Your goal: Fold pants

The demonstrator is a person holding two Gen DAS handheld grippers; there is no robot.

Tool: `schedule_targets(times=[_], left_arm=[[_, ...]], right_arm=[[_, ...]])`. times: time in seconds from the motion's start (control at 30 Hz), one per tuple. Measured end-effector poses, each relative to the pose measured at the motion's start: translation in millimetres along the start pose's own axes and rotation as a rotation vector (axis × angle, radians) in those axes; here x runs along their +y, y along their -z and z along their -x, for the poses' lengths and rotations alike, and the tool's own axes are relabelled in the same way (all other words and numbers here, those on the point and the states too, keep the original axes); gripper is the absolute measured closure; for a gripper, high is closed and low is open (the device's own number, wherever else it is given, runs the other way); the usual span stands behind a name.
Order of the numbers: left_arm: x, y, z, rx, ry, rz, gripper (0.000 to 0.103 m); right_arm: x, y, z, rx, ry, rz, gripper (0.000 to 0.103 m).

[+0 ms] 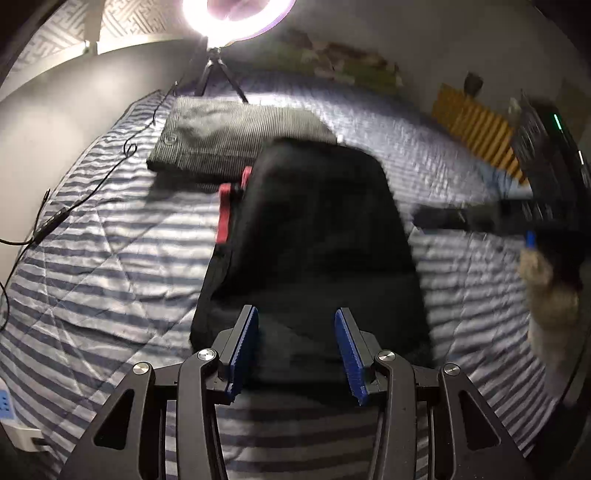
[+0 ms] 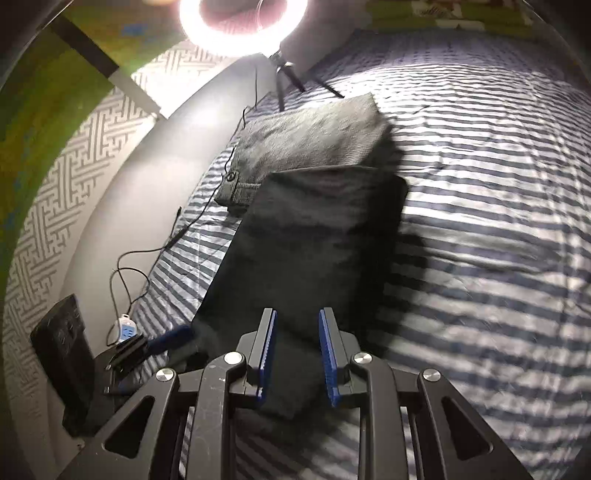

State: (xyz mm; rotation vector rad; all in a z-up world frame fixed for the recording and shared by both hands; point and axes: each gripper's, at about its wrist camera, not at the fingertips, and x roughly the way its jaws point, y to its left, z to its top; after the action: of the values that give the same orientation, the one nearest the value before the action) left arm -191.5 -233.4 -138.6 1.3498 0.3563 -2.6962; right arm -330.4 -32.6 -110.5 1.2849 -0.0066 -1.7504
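The dark, soft black pants [image 2: 310,251] lie folded into a flat rectangle mid-bed on the striped quilted bedspread [image 2: 480,184], just before grey corduroy folded pants [image 2: 314,136]. Left gripper [image 1: 295,350] and right gripper [image 2: 295,354] both stand spread, holding nothing — best to smooth the edges square and flatten gently.

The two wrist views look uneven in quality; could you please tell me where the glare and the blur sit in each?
Left wrist view: the white ring light blows out the top edge, and the right gripper smears with motion blur. Right wrist view: the same light glares at the top; the black folded pants look soft; the striped quilt bows.
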Motion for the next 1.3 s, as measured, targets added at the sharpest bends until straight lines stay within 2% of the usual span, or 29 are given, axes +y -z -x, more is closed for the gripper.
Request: schedule_targets(times=[0.07, 0.13, 0.2, 0.27, 0.33, 0.4, 0.47, 0.53, 0.63, 0.8, 0.87, 0.93, 1.03, 1.13, 1.17, 1.2, 1.23, 1.3], left_arm=[[11, 8, -10, 0.034, -0.005, 0.019, 0.056], [17, 15, -16, 0.058, -0.02, 0.03, 0.056], [17, 22, -22, 0.07, -0.033, 0.016, 0.056], [11, 25, -23, 0.07, -0.066, -0.04, 0.055], [11, 24, -22, 0.078, -0.085, -0.054, 0.05], [20, 22, -17, 0.077, -0.093, -0.022, 0.05], [33, 18, 0, 0.027, -0.092, 0.039, 0.051], [41, 8, 18, -0.039, -0.044, 0.085, 0.051], [46, -14, 24, -0.094, -0.006, 0.135, 0.05], [27, -59, -14, -0.068, 0.014, 0.117, 0.05], [17, -78, -31, -0.07, -0.024, 0.089, 0.047], [19, -87, -51, -0.045, -0.07, 0.113, 0.041], [28, -84, -74, 0.024, -0.081, 0.154, 0.04], [29, -79, -82, 0.039, -0.113, 0.11, 0.04], [30, -75, -85, 0.045, -0.126, 0.098, 0.042], [32, -72, -87, 0.049, -0.131, 0.098, 0.052], [37, -68, -90, 0.059, -0.119, 0.114, 0.055], [50, -62, -90, 0.057, -0.114, 0.171, 0.054]], right_arm=[[5, -5, -18, 0.023, 0.02, 0.035, 0.081], [3, -14, -40, 0.03, 0.103, 0.06, 0.081], [-9, -22, -55, 0.04, 0.135, 0.037, 0.085], [-22, -26, -67, 0.053, 0.142, 0.001, 0.088], [-30, -29, -72, 0.062, 0.124, -0.028, 0.089], [-27, -30, -63, 0.048, 0.119, -0.021, 0.087], [-30, -29, -41, 0.004, 0.11, -0.036, 0.085], [-38, -25, -14, -0.022, 0.068, -0.071, 0.085], [-44, -15, 17, -0.05, 0.08, -0.071, 0.084], [-45, 6, 36, -0.055, 0.104, -0.062, 0.083], [-43, 10, 30, -0.039, 0.109, -0.06, 0.082], [-43, 15, 17, -0.016, 0.11, -0.068, 0.079], [-43, 25, 1, 0.008, 0.094, -0.084, 0.073], [-50, 30, -14, 0.019, 0.078, -0.12, 0.073], [-51, 30, -17, 0.017, 0.076, -0.13, 0.073], [-54, 29, -21, 0.014, 0.065, -0.144, 0.073], [-55, 28, -24, 0.016, 0.057, -0.155, 0.073], [-55, 27, -33, 0.023, 0.04, -0.17, 0.072]])
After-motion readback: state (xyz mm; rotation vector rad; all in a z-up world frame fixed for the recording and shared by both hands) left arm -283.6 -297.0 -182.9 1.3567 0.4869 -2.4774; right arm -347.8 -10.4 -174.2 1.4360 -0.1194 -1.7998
